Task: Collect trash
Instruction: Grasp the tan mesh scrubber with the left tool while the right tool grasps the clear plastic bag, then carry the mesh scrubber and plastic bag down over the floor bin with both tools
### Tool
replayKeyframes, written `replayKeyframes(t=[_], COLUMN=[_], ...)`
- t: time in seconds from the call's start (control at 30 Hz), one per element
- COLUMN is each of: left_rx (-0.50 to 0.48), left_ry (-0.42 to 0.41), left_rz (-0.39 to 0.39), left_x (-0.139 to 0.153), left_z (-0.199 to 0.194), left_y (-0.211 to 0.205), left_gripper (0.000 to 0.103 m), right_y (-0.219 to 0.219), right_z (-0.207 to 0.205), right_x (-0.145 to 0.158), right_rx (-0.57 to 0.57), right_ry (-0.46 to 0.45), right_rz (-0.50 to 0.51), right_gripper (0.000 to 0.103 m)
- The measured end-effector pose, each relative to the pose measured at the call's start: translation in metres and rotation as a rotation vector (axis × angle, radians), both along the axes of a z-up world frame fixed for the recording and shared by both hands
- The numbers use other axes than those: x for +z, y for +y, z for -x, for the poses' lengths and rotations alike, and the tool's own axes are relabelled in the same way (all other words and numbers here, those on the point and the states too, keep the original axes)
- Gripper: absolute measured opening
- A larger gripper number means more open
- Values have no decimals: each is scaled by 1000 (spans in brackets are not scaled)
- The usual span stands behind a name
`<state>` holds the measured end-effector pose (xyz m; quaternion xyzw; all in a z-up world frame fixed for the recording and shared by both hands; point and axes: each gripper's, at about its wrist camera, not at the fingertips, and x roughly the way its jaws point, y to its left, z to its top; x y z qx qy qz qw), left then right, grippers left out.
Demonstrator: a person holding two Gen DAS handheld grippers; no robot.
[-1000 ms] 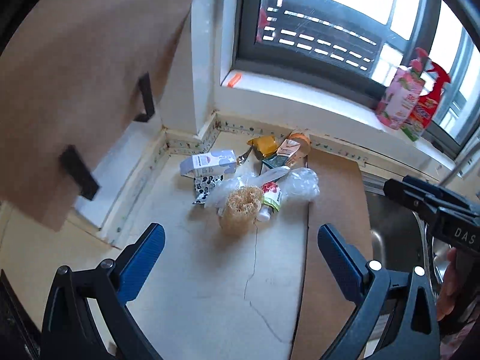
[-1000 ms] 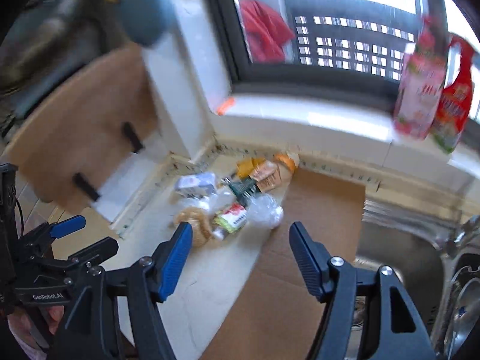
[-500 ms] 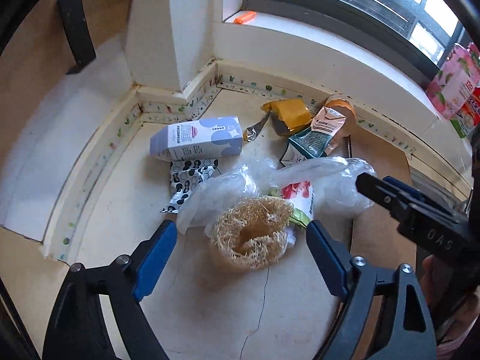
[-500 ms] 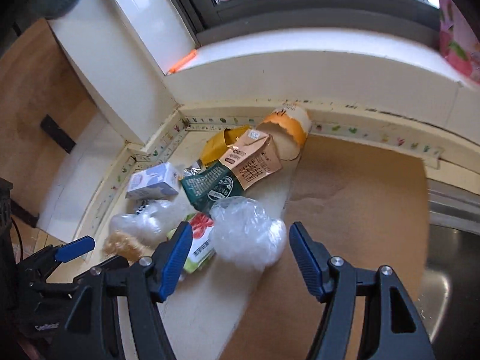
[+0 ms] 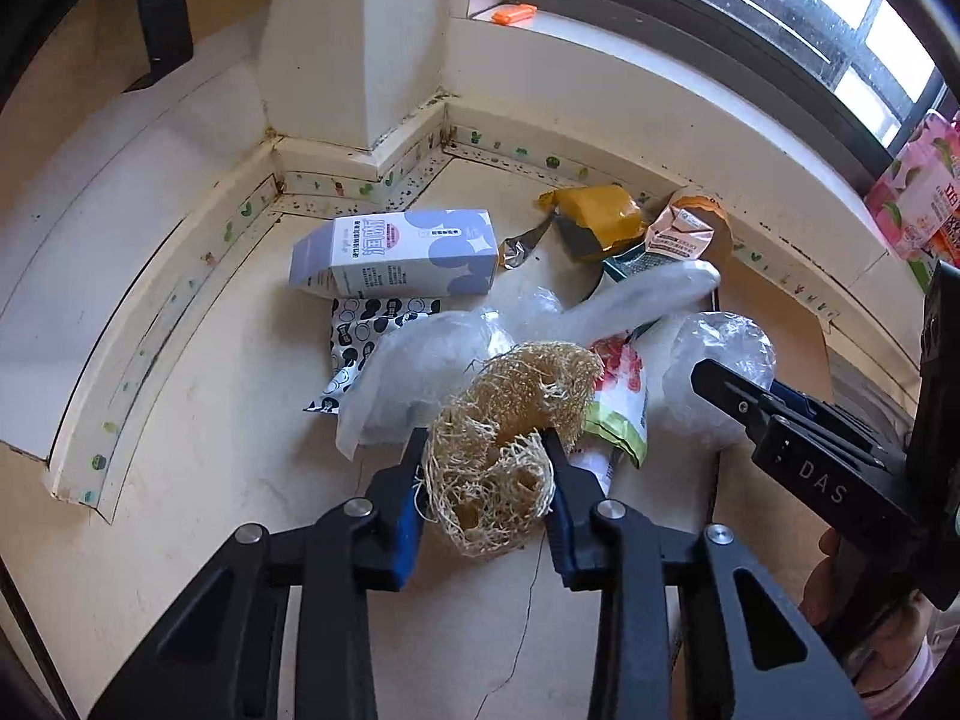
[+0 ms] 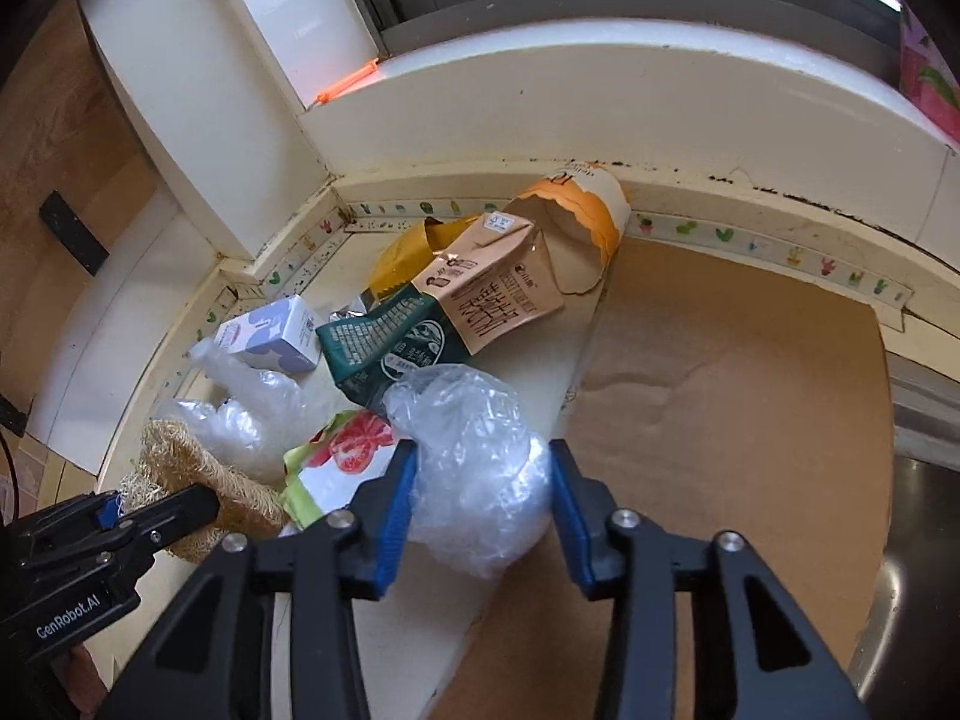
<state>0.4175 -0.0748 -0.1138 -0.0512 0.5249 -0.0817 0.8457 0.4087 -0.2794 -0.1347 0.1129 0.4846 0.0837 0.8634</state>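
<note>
Trash is heaped in the corner of the pale surface below the window sill. A straw-coloured loofah scrubber is pinched by the left gripper, whose jaws have just been closing and are now pressed into its fibres. A crumpled clear plastic bag is clamped by the right gripper, its jaws also just closed in against both sides. Behind them, a white and lilac carton, a brown carton, a green packet and a yellow wrapper are seen lying together. A brown paper sheet is spread at the right.
</note>
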Motion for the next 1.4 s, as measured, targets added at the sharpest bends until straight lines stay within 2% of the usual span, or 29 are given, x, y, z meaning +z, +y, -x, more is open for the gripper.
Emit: replayKeyframes(t=[0.33,0.57,0.87,1.13,1.4], left_rx=[2,-11,-28,-49,-59], left_ry=[-68,-129,-180,-164,-169], left_rz=[38,49,70,75,46], left_x=[40,77,109,121,127], left_z=[38,83,150,213,288], left_y=[16,30,51,72,98], left_gripper=[31,31,31,31,32], right_y=[10,21,35,53,83], right_z=[38,80,142,213,290], right_x=[30,58,86,117,143], right_rx=[28,38,53,66,97], right_ry=[-50,-88,-108,-128,-148], right_rz=[-24,-26,-26,-24,-12], right_gripper=[41,41,41,41,41])
